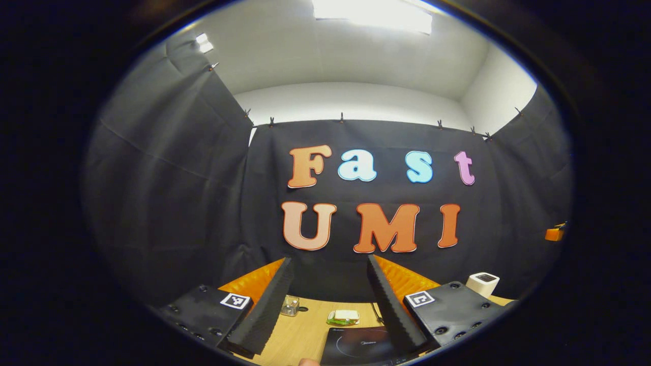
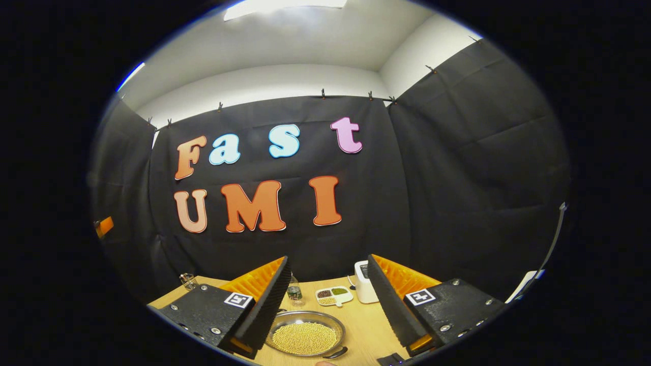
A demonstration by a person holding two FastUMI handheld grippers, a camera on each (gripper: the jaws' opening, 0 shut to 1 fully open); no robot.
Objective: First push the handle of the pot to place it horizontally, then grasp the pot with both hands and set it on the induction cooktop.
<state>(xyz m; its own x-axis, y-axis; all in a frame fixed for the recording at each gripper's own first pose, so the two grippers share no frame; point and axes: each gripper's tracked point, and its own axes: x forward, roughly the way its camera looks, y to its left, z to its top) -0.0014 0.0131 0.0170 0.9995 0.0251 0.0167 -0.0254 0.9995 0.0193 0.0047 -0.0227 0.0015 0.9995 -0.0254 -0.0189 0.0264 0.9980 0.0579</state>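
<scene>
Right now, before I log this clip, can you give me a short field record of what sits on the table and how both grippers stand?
table: light wooden tabletop
pot: round shallow metal pot filled with small yellow grains, short dark handle at its near right
cooktop: flat black induction cooktop, nothing on it
other items: white boxy appliance; small divided white dish of mixed grains; small glass jar
left gripper: open, above the table, holding nothing
right gripper: open, above the pot, not touching it
task progress: pot not yet on cooktop

Recording booth, black cloth walls clipped up, wooden table, ceiling light panel
</scene>
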